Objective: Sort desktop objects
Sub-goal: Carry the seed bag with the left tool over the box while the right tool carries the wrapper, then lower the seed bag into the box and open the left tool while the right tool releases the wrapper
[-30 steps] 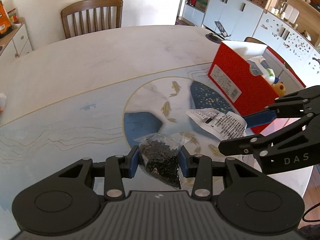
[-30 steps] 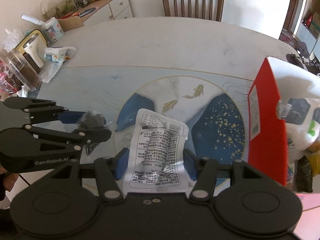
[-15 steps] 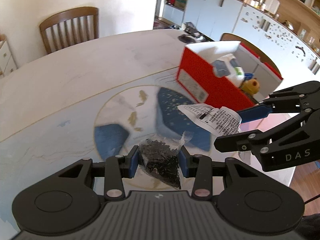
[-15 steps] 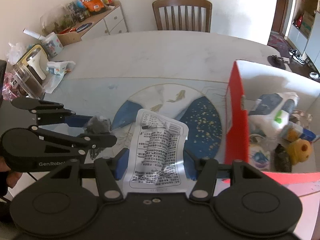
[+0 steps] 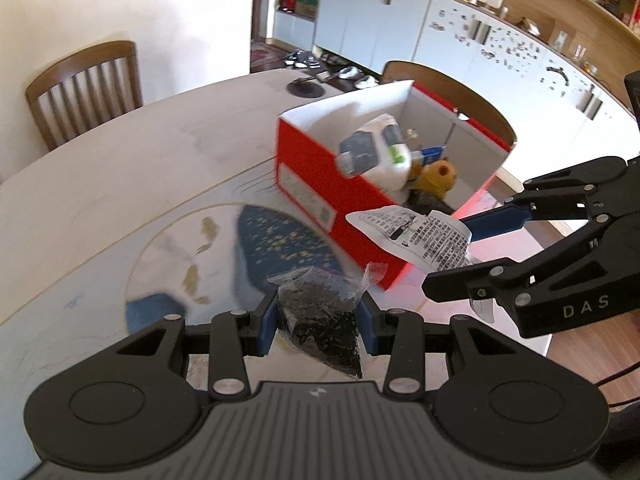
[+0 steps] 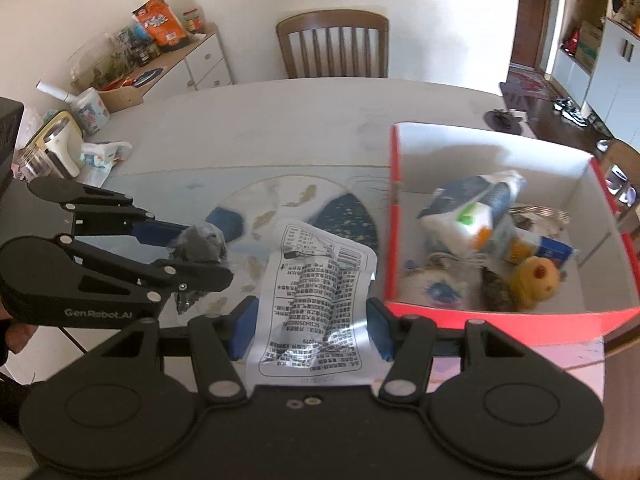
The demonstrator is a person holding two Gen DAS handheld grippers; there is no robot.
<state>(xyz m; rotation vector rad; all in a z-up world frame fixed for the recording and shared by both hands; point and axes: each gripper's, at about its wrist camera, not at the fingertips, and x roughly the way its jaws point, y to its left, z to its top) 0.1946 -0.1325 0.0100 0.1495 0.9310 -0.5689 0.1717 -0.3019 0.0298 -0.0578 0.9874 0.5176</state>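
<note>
Swung toward the red box (image 5: 320,184) since a second ago, now at one o'clock of the left gripper (image 5: 318,322). Clamped there: clear bag of black bits (image 5: 320,320), off the table (image 5: 100,200). Pinched in the right gripper (image 6: 310,326): printed foil packet (image 6: 316,300). Shown only in the right view: cluttered sideboard (image 6: 160,68) at ten o'clock.

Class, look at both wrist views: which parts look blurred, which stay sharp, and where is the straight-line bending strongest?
Left wrist view: table pattern and red box are smeared, while the left gripper and its dark bag stay sharp. Right wrist view: box contents are blurred, the printed packet crisp. In both, fisheye bending is strongest at the edges.
</note>
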